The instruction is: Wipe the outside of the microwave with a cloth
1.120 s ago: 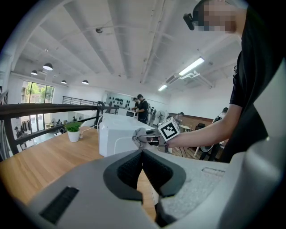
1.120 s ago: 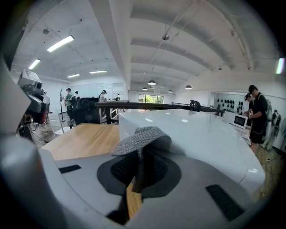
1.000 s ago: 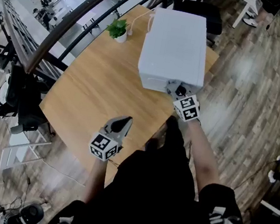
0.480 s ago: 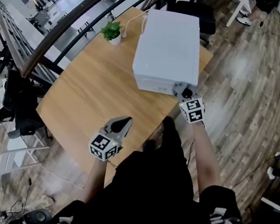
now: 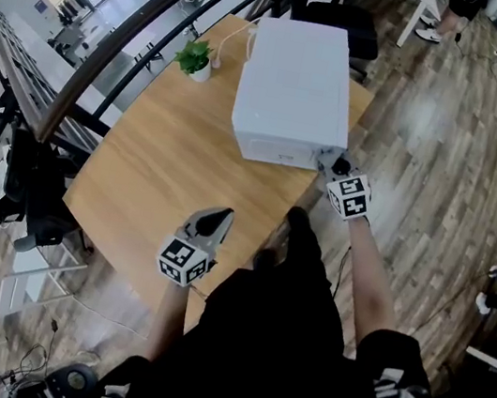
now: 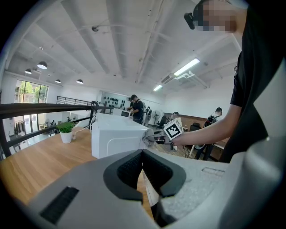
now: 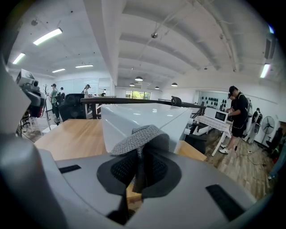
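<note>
The right hand-held gripper (image 5: 330, 166) is pinching a grey cloth (image 7: 139, 139) between its jaws, with the fold bunching up just ahead of its tips. The white microwave (image 5: 300, 69) is standing directly in front of it on the counter (image 5: 157, 177), and its near corner seems to be meeting the cloth. To wipe well, the cloth rather than the jaw tips should be pressing on the panel, in even strokes. The left hand-held gripper (image 5: 214, 223) is hovering closed and empty, with the microwave well ahead of it.
</note>
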`<state>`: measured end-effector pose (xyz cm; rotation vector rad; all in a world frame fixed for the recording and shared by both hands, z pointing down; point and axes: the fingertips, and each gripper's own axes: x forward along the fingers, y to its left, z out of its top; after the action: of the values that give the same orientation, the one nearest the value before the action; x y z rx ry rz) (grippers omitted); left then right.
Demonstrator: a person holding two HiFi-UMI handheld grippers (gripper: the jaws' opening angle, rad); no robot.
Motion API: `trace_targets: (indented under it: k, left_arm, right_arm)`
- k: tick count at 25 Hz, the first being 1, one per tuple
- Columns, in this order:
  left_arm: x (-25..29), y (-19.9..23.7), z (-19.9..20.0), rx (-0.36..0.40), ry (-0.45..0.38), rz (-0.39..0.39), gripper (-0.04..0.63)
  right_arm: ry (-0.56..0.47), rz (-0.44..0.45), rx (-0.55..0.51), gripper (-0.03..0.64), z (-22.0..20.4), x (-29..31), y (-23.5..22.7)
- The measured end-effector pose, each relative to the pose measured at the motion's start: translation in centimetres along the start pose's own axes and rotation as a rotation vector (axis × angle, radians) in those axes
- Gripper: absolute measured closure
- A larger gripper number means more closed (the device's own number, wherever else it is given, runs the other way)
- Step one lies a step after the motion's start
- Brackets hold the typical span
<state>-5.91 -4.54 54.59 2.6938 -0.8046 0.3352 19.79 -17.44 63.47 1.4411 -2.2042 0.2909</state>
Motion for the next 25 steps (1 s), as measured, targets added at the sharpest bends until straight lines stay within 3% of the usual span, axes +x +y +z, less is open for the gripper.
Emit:
trace_targets:
  k: [25]
  left_arm:
    - [0.1,0.2,0.0,0.001,0.003,-0.001,0.595]
  right_arm:
    - [0.038,-0.017,0.012,0.600,-2.3,0.3,-1.3]
